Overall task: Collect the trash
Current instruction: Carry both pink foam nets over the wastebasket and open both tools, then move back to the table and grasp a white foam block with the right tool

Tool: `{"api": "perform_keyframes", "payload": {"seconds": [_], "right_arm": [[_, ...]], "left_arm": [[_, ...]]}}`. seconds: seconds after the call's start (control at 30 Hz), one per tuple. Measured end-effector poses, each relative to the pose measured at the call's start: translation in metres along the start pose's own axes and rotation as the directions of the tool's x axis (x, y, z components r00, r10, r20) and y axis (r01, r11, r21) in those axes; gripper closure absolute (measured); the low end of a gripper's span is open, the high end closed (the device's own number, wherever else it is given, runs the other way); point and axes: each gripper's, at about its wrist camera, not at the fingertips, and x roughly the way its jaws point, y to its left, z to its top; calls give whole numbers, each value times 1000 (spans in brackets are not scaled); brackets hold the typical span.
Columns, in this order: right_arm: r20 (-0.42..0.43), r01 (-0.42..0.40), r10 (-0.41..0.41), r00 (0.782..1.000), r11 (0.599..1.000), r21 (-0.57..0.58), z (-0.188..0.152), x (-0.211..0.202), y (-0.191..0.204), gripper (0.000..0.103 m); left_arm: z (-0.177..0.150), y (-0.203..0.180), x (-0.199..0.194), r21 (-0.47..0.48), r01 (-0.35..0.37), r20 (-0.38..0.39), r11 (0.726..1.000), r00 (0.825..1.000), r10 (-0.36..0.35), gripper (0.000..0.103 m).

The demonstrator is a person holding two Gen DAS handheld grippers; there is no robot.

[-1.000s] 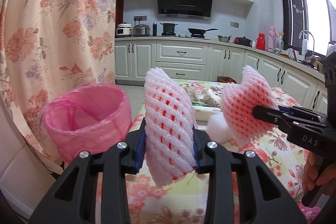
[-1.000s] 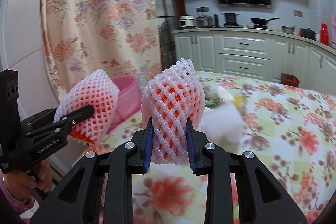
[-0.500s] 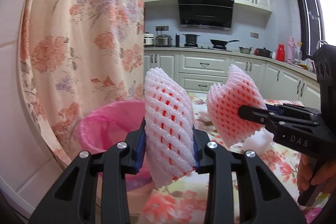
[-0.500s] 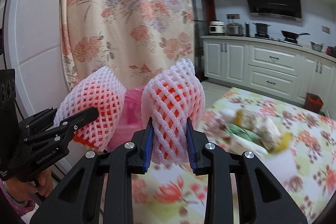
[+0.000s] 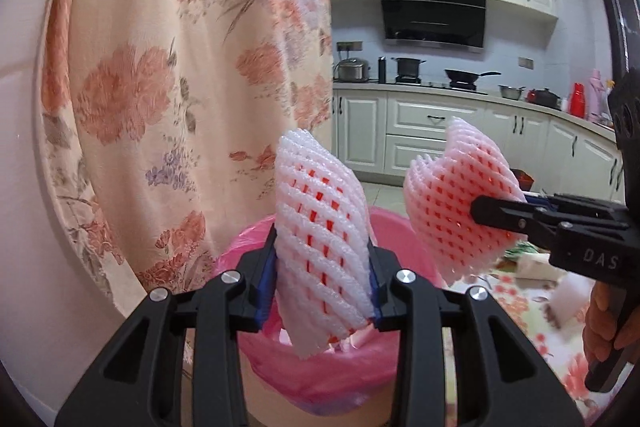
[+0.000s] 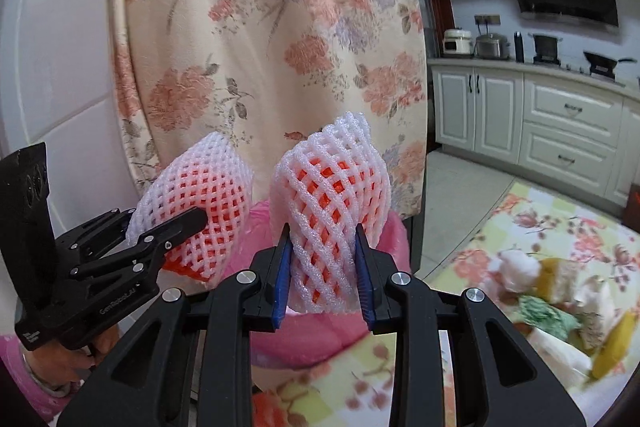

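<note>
A white foam fruit net [image 5: 316, 187] with red inside is pinched upright in my left gripper [image 5: 322, 247], which is shut on it. It hangs just above the pink-bagged trash bin [image 5: 320, 379]. My right gripper [image 6: 321, 231] is shut on a second foam net [image 6: 328, 179], also held over the bin's pink bag [image 6: 316, 339]. In the left wrist view the right gripper [image 5: 480, 211] and its net [image 5: 448, 203] sit just right of the bin. In the right wrist view the left gripper [image 6: 200, 217] and its net [image 6: 196, 183] are on the left.
A floral curtain [image 5: 180, 87] hangs right behind the bin, with a white wall [image 6: 52, 47] to its left. The floral-cloth table [image 6: 560, 227] to the right carries several more scraps [image 6: 552, 307]. Kitchen cabinets [image 5: 432, 123] line the far wall.
Both grippers have swung left from over the table to the bin, each still holding its net. The bin has shifted from the left of the left wrist view to directly under the nets.
</note>
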Motion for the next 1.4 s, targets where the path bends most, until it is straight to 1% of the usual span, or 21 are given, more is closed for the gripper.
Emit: {"api": "perform_keyframes", "payload": {"seconds": [0.13, 0.2, 0.3, 0.43, 0.47, 0.5, 0.53, 0.57, 0.6, 0.63, 0.7, 0.77, 0.83, 0.87, 0.97, 1.13, 1.23, 1.3, 1.4], "right_arm": [[-29, 9, -9, 1000, 1000, -1, 4, 25, -3, 74], [-40, -4, 4, 999, 1000, 1, 6, 35, -6, 72], [-51, 4, -6, 999, 1000, -27, 7, 44, -4, 71], [-69, 2, -4, 998, 1000, -30, 5, 55, -7, 68], [-73, 7, -10, 997, 999, -34, 4, 57, -8, 64], [-75, 6, -8, 997, 999, -35, 3, 58, -8, 57], [-74, 3, -5, 997, 999, -34, 3, 58, -9, 53], [-72, -1, -2, 997, 1000, -30, 2, 58, -10, 45], [-67, -1, 0, 998, 1000, -24, 1, 56, -12, 39], [-63, -3, 2, 998, 1000, -19, 1, 55, -13, 38], [-57, 2, -2, 998, 1000, -11, -1, 50, -16, 38], [-50, 3, -4, 999, 1000, -9, -3, 44, -17, 38], [-42, 7, -8, 999, 1000, -18, -5, 37, -17, 38], [-39, 14, -15, 999, 1000, -27, -6, 33, -16, 38], [-28, 32, -33, 999, 999, -37, -10, 17, -16, 38], [-3, 80, -80, 997, 996, -26, -19, -13, -21, 38], [14, 115, -115, 993, 993, -36, -25, -34, -24, 38], [20, 137, -136, 990, 990, -36, -31, -49, -27, 37], [24, 159, -159, 987, 987, -14, -43, -71, -36, 35]], "left_arm": [[-2, 15, 25, -42, 8, -30, 999, 999, -10, 67], [-4, 21, 37, -53, 5, -45, 999, 999, -7, 66], [-8, 28, 52, -66, -1, -74, 998, 997, -4, 64], [-12, 35, 61, -89, -4, -88, 996, 996, -4, 62], [-13, 36, 63, -93, -4, -91, 996, 996, -4, 59], [-13, 38, 63, -95, -9, -93, 995, 996, 0, 48], [-13, 38, 63, -97, -16, -91, 995, 996, 7, 39], [-14, 39, 60, -100, -23, -87, 995, 996, 14, 36], [-14, 41, 60, -102, -28, -89, 994, 996, 19, 31], [-13, 41, 58, -101, -38, -92, 994, 995, 28, 26], [-12, 43, 53, -99, -67, -84, 993, 995, 59, 22], [-10, 45, 47, -105, -77, -77, 991, 995, 69, 18], [-9, 45, 40, -109, -100, -65, 989, 993, 93, 8], [-8, 45, 35, -109, -111, -56, 988, 993, 105, 6], [-9, 38, 24, -94, -114, -40, 989, 993, 111, 5], [-10, 16, 13, -31, -140, -35, 990, 990, 138, 5], [-13, 2, 9, 1, -141, -33, 990, 989, 141, 5], [-16, -10, 5, 10, -128, -36, 992, 991, 128, 5], [-19, -24, 1, -2, -96, -46, 995, 994, 96, 5]]}}
